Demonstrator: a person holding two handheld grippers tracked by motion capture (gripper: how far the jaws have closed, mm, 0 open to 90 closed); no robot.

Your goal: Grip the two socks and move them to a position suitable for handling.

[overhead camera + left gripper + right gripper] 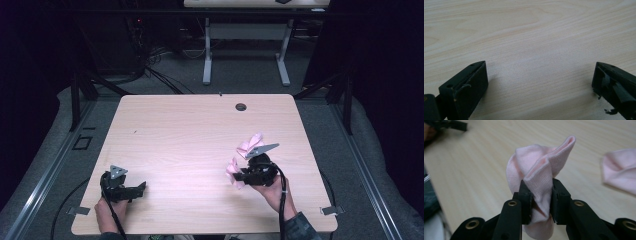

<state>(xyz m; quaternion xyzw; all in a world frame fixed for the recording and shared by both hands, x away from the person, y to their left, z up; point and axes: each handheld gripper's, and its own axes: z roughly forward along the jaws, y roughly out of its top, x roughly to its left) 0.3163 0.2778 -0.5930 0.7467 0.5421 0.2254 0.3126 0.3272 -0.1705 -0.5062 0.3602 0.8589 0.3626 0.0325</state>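
— What colour is the cloth (541,177) showing?
— Pale pink, with a fine knitted weave; a second piece (621,170) beside it is showing the same pink.
— And the surface (190,135)?
— It is showing light beige wood with faint wavy grain, plus one small dark round hole (241,106).
— The tools?
— The right gripper (540,202) is looking black with brass-coloured rivets; the left gripper (539,85) is matte black. Each is wearing a grey plate (118,172). The floor (245,75) is looking grey.
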